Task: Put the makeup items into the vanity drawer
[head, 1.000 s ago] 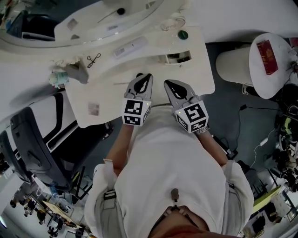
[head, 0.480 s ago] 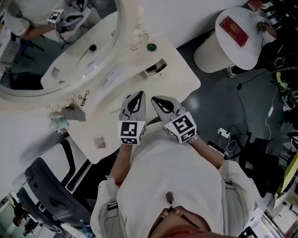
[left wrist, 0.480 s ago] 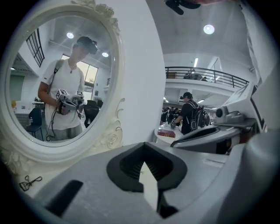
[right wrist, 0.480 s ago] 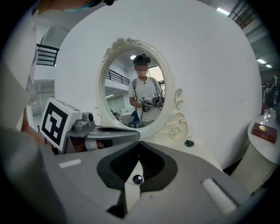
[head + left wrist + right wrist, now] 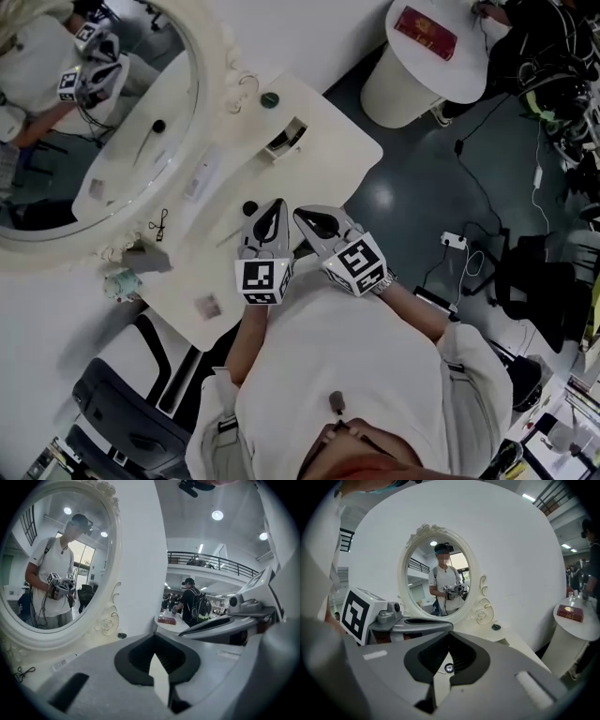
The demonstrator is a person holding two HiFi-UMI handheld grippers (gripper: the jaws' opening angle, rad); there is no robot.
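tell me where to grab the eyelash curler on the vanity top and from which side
Take the eyelash curler by its narrow middle, between finger loops and curved head, coming down from above. It lies flat on the vanity top, close to the mirror frame, so a low side approach would likely just push it.

Ornate oval mirror [image 5: 94,112] against a white wall [image 5: 309,28], round white table [image 5: 469,70] on glossy dark floor [image 5: 422,206].

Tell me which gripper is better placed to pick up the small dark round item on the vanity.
Left, probably. In the head view the small dark round item lies just beside the left gripper, while the right gripper is beyond the left one. Both are shut and empty.
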